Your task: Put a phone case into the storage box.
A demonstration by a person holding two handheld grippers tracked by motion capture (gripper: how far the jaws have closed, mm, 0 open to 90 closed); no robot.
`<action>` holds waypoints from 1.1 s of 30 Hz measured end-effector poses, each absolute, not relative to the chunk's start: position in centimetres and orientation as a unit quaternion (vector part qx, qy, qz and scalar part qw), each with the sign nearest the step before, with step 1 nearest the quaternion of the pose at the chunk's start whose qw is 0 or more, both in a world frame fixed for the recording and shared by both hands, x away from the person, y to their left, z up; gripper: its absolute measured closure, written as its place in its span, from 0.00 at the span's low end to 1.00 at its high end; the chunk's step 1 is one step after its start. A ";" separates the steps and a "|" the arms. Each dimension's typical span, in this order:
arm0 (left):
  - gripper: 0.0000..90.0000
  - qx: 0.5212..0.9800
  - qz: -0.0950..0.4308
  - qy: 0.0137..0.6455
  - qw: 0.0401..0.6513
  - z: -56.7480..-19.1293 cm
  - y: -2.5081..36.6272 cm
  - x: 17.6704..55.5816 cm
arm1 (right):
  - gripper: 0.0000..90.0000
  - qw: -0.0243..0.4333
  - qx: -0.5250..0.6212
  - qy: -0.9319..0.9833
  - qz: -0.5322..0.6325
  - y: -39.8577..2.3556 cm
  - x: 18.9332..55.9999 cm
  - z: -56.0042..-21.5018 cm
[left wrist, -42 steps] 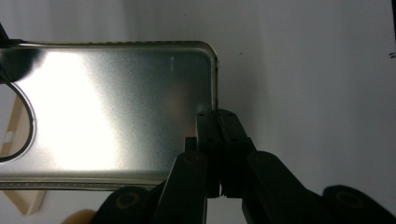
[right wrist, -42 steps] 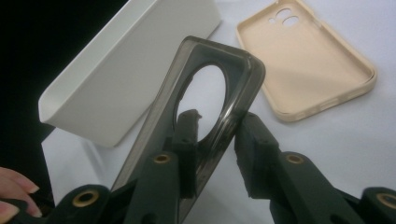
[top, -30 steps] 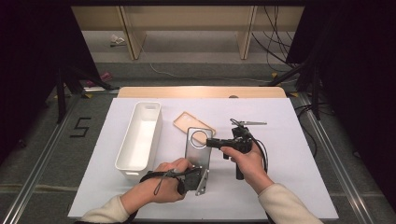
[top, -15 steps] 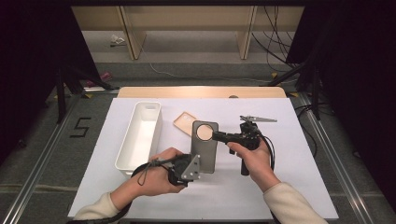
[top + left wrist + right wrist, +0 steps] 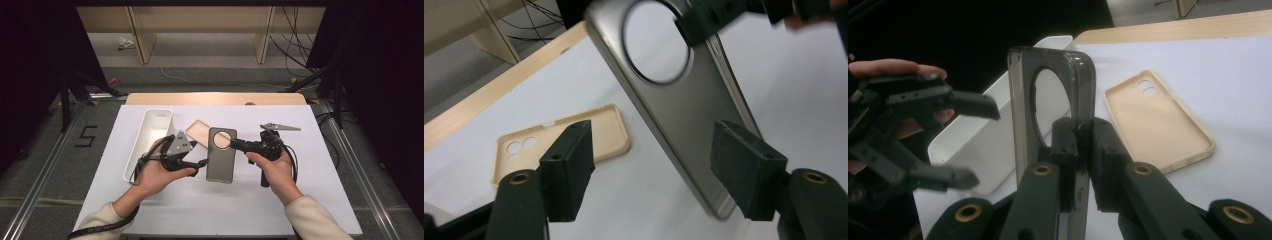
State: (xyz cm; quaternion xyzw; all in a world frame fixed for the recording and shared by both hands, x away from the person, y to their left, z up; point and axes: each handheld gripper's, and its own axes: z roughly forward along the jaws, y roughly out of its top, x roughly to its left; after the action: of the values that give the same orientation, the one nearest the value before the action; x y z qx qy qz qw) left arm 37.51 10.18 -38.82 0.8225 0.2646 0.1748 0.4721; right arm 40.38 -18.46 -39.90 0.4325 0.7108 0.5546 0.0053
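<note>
Grey phone case: right gripper pinches its ring edge; left gripper, jaws just opened and empty, should withdraw left, avoiding the beige case.

My left tool has just been opening, nothing between its jaws; my right tool is clamped tight.

Grey phone case — beige case — white bin.
</note>
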 end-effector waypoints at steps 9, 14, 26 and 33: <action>0.49 0.779 0.154 0.323 0.514 -37.9 9.6 38.4 | 0.92 0.007 0.429 0.714 0.553 -18.1 40.2 -40.0; 0.57 0.764 0.151 0.348 0.521 -37.7 9.3 38.9 | 0.92 0.008 0.427 0.716 0.553 -17.9 40.1 -40.0; 0.76 0.743 0.133 0.383 0.532 -38.0 9.2 39.6 | 0.92 0.010 0.420 0.718 0.554 -17.6 40.0 -39.9; 0.84 0.737 0.134 0.391 0.535 -37.9 9.1 39.6 | 0.92 0.010 0.415 0.722 0.554 -17.3 39.8 -39.9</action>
State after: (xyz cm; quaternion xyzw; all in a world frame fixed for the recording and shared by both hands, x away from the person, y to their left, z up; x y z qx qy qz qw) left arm 39.57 9.15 -37.95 0.7370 0.3907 0.1342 0.5350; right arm 39.84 -17.30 -39.87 0.4147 0.7221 0.5536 0.0101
